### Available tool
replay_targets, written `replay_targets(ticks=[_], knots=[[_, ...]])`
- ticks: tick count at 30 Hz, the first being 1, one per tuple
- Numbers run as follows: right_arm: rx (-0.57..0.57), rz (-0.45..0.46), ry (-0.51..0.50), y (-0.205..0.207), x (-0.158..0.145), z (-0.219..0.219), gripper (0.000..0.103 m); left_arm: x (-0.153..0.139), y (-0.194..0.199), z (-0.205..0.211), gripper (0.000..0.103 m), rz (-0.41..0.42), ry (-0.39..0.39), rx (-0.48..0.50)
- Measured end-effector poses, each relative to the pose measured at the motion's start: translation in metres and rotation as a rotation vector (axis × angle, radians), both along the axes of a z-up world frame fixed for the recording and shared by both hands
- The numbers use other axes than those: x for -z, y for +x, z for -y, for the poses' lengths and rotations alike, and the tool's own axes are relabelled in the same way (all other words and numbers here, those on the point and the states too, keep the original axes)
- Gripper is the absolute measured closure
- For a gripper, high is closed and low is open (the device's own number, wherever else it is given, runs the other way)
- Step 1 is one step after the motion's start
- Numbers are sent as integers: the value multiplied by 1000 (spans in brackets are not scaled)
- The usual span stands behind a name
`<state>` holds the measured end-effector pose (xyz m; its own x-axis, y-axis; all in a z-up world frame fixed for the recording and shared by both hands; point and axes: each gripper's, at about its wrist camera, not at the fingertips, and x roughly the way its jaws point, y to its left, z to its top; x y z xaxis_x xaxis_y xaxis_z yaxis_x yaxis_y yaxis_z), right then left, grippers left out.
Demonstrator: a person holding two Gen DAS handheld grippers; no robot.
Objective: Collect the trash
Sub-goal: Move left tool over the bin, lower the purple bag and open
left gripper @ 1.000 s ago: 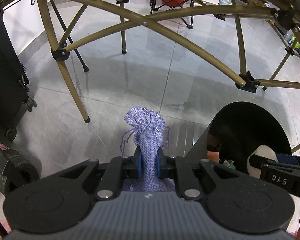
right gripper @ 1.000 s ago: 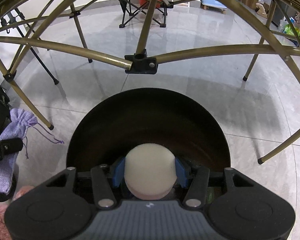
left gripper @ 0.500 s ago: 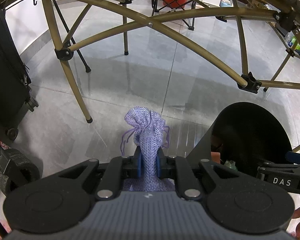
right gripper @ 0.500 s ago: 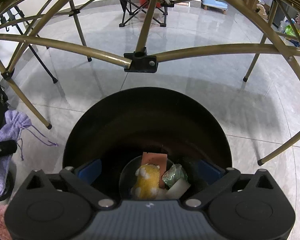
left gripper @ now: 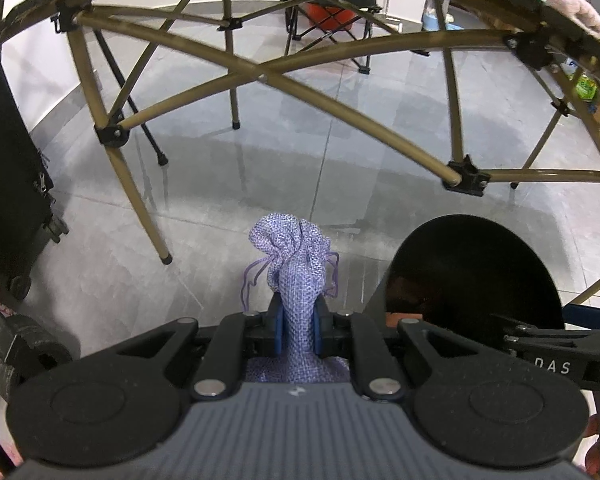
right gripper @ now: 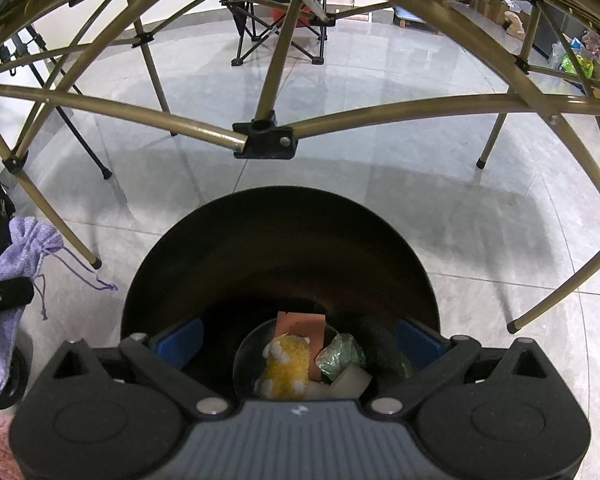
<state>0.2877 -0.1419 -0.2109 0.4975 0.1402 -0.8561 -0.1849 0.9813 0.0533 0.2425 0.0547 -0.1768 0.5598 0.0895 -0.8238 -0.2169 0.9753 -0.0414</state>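
My left gripper (left gripper: 298, 322) is shut on a lilac drawstring pouch (left gripper: 296, 264), whose gathered top sticks up past the blue pads. The black round bin (left gripper: 472, 272) stands to its right on the floor. In the right wrist view my right gripper (right gripper: 300, 340) hangs open over the bin (right gripper: 280, 240), nothing between its blue pads (right gripper: 180, 340). At the bin's bottom lie a yellow plush toy (right gripper: 286, 364), a brown card (right gripper: 300, 324), a green wrapper (right gripper: 340, 354) and a white foam piece (right gripper: 350, 380). The pouch (right gripper: 24, 252) shows at the left edge there.
Brass-coloured folding table legs and cross bars (right gripper: 260, 136) arch over the bin and the grey tiled floor (left gripper: 260, 184). A black wheeled case (left gripper: 8, 184) stands at the left. A folding camp chair (right gripper: 280, 12) is at the back.
My right gripper opened and the white foam disc it held dropped into the bin. The left gripper keeps its hold on the pouch and has hardly moved.
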Motion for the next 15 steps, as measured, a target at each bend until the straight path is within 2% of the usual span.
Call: replay_targets(ticks=[15], knots=[[60, 58, 48, -11, -21, 41, 0, -23, 8, 52, 89, 61, 16, 85]])
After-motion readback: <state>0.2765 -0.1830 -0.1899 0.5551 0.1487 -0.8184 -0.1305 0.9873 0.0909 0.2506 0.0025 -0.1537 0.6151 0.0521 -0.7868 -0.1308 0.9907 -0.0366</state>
